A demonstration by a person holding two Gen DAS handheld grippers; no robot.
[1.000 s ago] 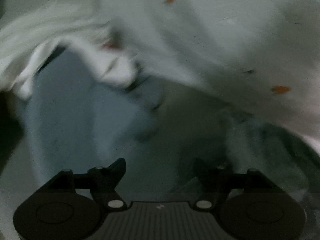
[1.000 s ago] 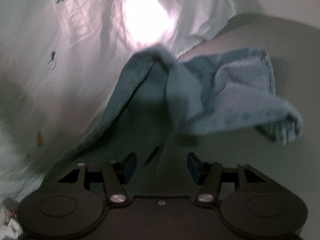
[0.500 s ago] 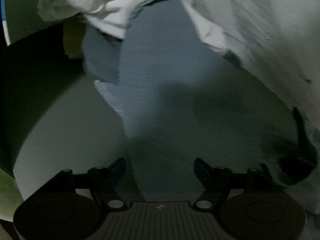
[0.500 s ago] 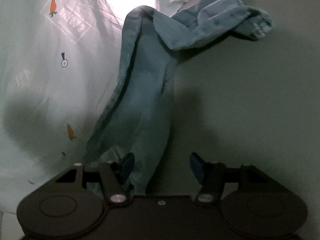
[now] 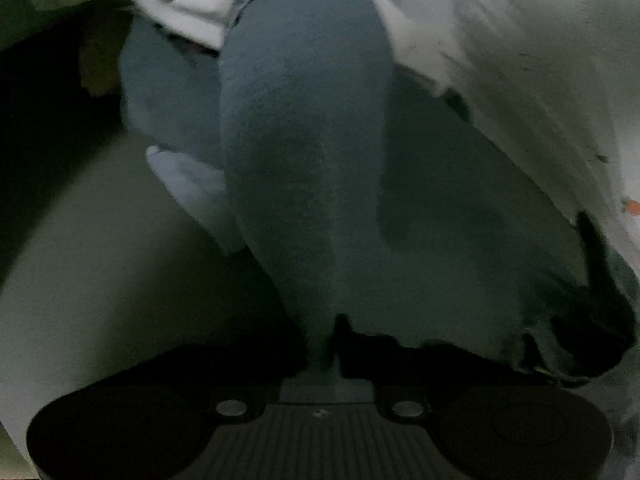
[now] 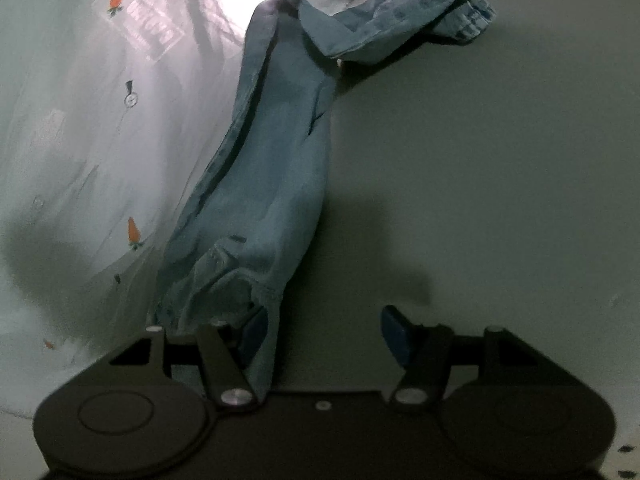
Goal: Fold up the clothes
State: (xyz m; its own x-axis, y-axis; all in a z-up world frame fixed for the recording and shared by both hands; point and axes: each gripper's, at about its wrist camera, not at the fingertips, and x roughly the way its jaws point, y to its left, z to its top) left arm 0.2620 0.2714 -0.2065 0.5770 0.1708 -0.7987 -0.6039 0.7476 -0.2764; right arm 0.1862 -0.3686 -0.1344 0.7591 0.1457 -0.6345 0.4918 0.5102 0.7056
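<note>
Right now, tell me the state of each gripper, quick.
Left gripper: just closed, shut on the blue jeans.
Right gripper: open, holding nothing; the jeans' edge lies against its left finger.

Probably a home, carrot-print white fabric (image 6: 100,128), denim garment (image 6: 272,168), plain surface (image 6: 500,160)

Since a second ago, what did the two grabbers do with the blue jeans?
The left gripper moved in on the jeans and its jaws snapped shut on the denim; before, they stood open. The right gripper slid along the jeans to their near end, jaws opening a little wider, with denim draped over its left finger but not pinched. The white carrot-print cloth still lies beside the jeans.
</note>
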